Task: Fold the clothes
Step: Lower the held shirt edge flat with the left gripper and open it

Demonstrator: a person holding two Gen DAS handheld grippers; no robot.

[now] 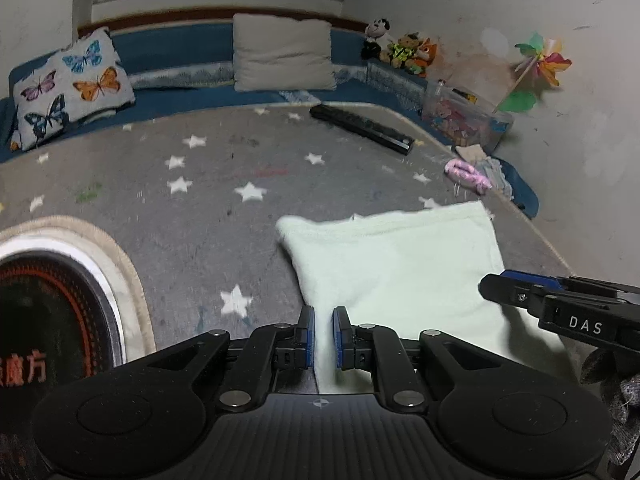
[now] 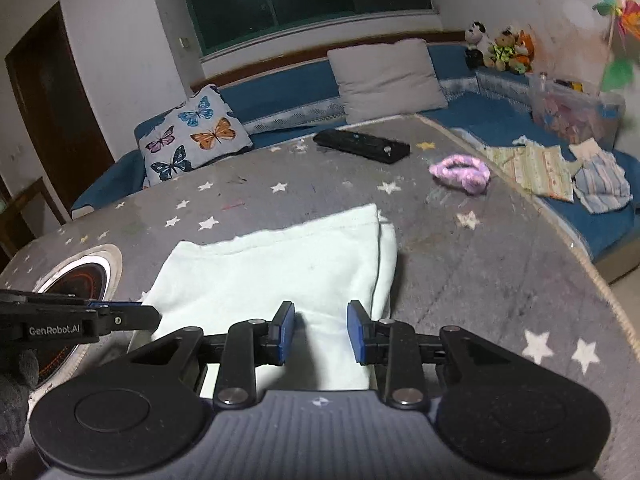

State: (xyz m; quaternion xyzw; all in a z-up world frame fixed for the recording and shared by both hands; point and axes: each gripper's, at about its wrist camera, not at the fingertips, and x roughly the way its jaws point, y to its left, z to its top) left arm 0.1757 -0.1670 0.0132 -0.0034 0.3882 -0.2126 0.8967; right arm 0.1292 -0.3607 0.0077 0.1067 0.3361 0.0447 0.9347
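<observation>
The jaws of the left gripper point(image 1: 323, 336) stand nearly together, pinching the near left edge of the pale green cloth point(image 1: 394, 264); those of the right gripper point(image 2: 320, 332) stand apart over its near right part. The cloth lies folded on the grey starred table point(image 2: 480, 264).

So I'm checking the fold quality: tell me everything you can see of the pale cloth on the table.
The pale mint cloth looks soft and fleecy, lying folded in layers, its stacked stitched edges showing on the right. It rests flat on the grey star-print table cover. Its near edge rises between the pads of both claws: the left claw stands nearly closed on a thin fold, the right claw wider around a thicker bunch.
</observation>
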